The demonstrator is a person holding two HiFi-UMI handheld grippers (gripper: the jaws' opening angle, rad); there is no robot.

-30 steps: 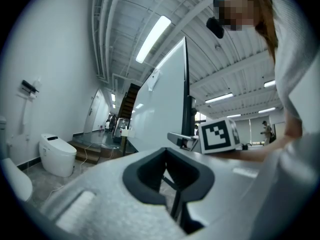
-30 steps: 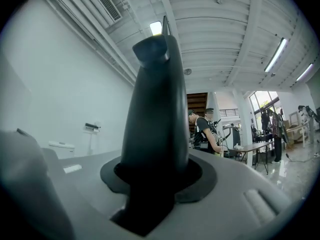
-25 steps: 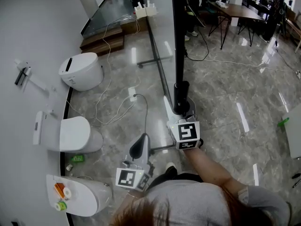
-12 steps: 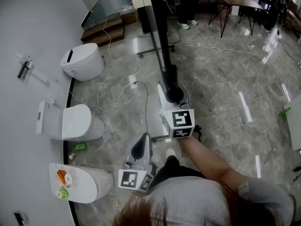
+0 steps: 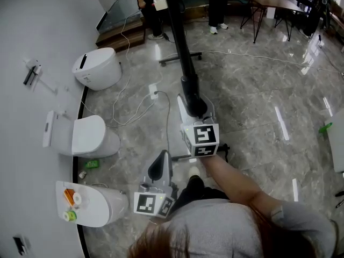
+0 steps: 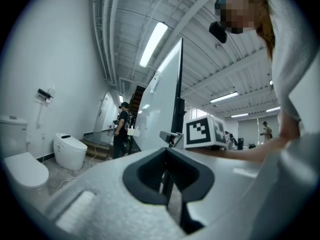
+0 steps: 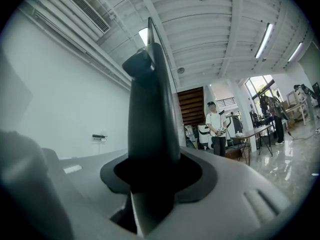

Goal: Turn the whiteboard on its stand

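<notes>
The whiteboard (image 5: 180,42) stands edge-on ahead of us with its long axis upright. Its near edge runs down into our right gripper (image 5: 194,107), whose jaws pinch that dark edge. We judge the turn must come from this hand. Our left gripper (image 5: 159,167) hangs lower and nearer us, apart from the board, with its jaws pressed together on nothing.

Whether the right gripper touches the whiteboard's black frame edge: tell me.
Touching. In the right gripper view, the right gripper is clamped on the whiteboard's black frame edge.
</notes>
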